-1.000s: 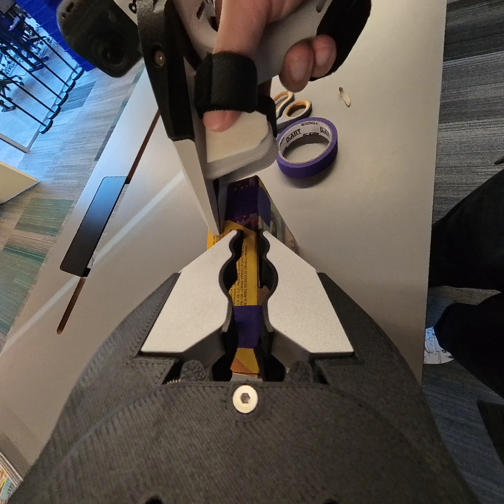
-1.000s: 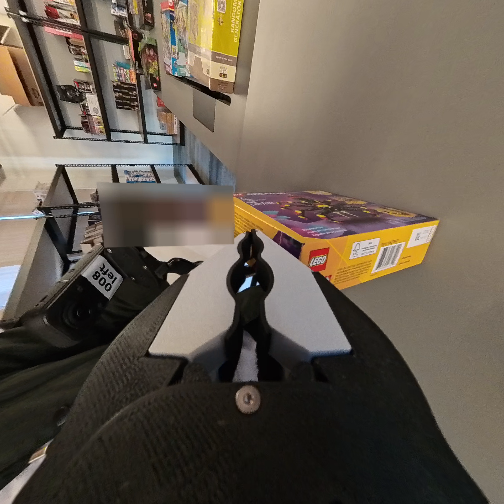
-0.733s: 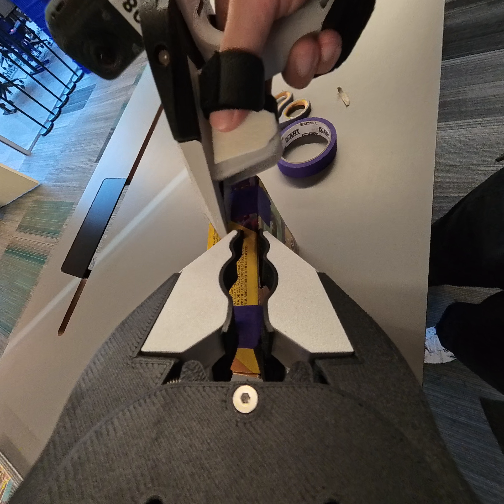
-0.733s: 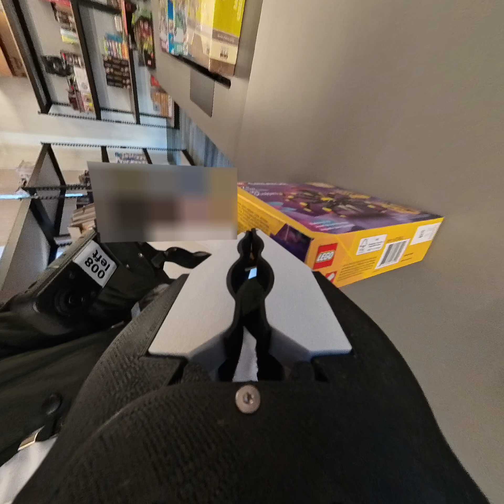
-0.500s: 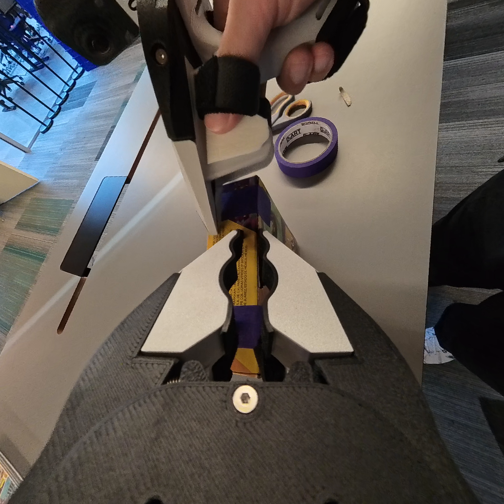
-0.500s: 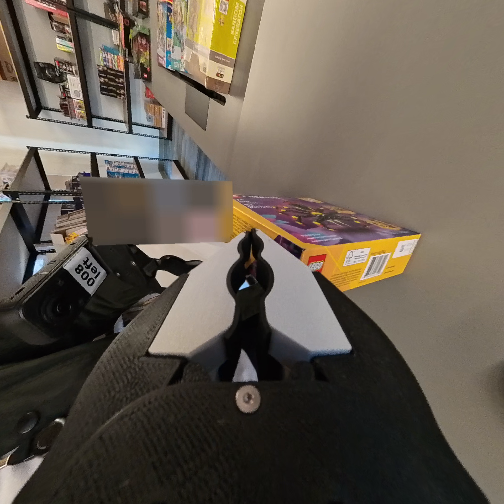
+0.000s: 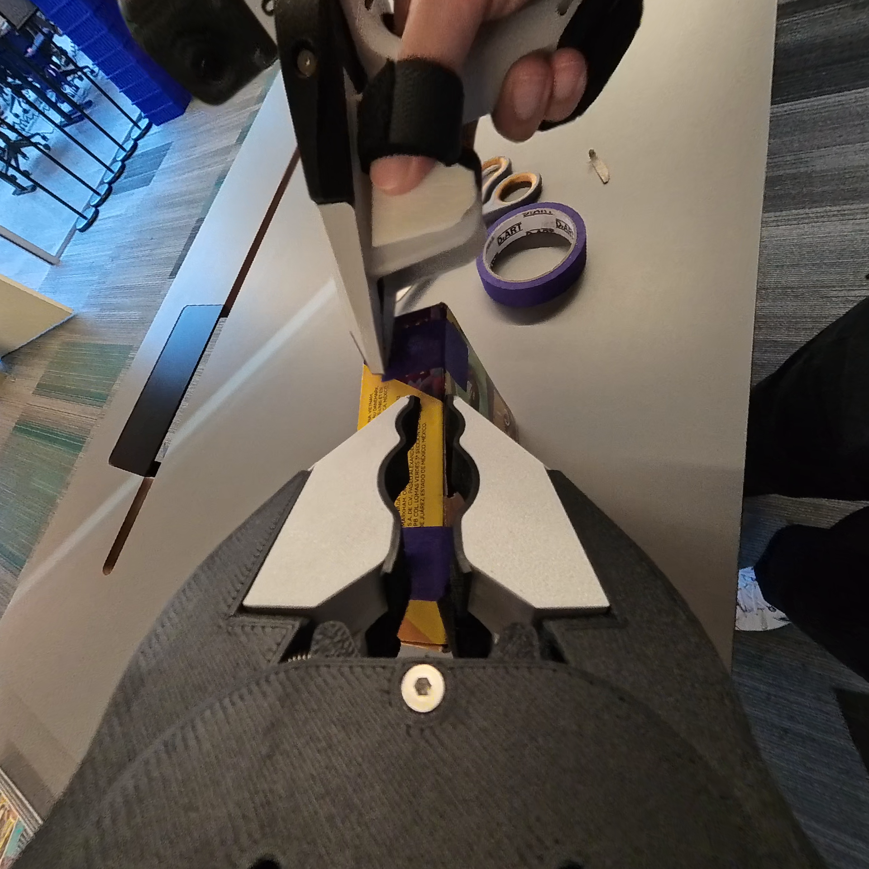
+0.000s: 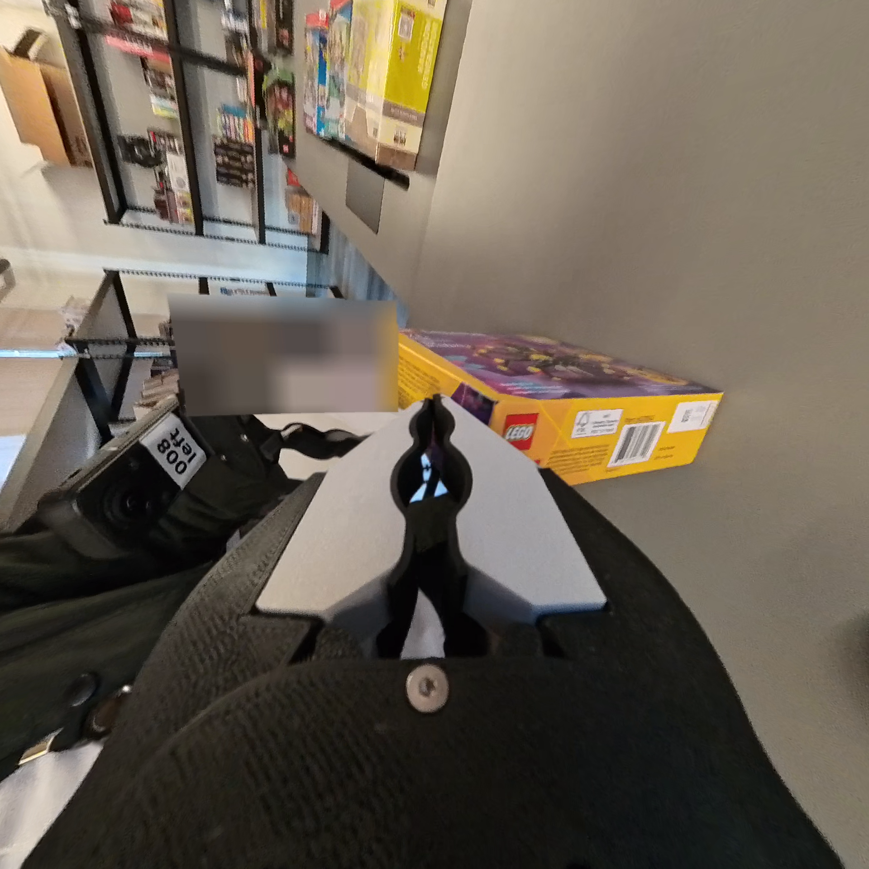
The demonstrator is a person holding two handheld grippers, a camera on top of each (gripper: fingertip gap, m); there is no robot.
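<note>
In the left wrist view, the left gripper point(image 7: 430, 404) is seen clamped on the narrow edge of a yellow and purple box point(image 7: 423, 475), which is pinched between its two grey fingers point(image 7: 338, 531) and runs straight ahead from them along the grey table point(image 7: 635, 376). A strip of purple tape point(image 7: 425, 564) is wrapped across the box edge deep between the fingers, and a second purple patch point(image 7: 423, 348) is seen at the box's far end. Just beyond the fingertips, the right gripper point(image 7: 376, 367) is brought down from ahead, its tips pressed together and touching the far purple patch at the box's left corner. It is held by a hand point(image 7: 470, 61) with a black strap over one finger. Ahead and to the right, a roll of purple tape point(image 7: 531, 254) is lying flat on the table, and just past it a pair of scissors point(image 7: 510, 185) with grey and orange handles is partly hidden behind the right gripper. In the right wrist view, the right gripper point(image 8: 435, 404) is shown with its fingers closed; whether anything is nipped at the very tips cannot be told. The box point(image 8: 564, 399) is seen ahead and to the right, flat against the table surface point(image 8: 658, 188), while the left gripper's black camera housing point(image 8: 122, 498) sits to the left. Shelves point(image 8: 188, 117) stacked with boxes are blurred far ahead.
</note>
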